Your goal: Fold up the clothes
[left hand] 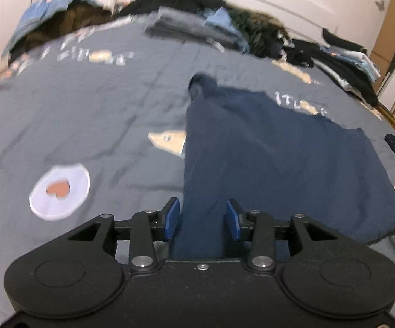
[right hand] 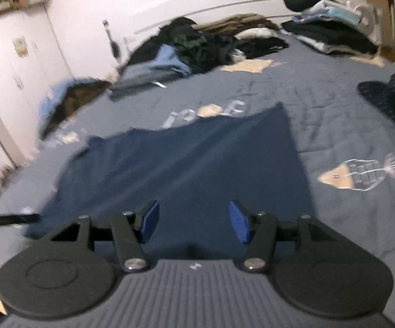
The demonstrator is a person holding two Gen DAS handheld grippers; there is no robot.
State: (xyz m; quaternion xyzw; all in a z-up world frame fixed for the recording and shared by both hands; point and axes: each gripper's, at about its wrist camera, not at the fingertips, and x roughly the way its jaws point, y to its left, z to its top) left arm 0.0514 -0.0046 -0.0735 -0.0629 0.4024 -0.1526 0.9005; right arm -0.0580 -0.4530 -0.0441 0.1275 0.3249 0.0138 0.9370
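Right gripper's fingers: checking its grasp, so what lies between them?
Only the navy garment shows between the open right gripper fingers, in the right wrist view.

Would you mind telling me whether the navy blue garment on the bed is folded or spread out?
Partly folded: the navy blue garment has straight side edges, one sleeve visible.

Navy garment spread flat on grey bedspread, partly folded.

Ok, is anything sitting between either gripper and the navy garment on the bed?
Nothing visible. The left gripper is open with a strip of the navy garment running between its pads. The right gripper is open directly over the same cloth. The clothes piles lie at the far edge of the bedspread, away from both.
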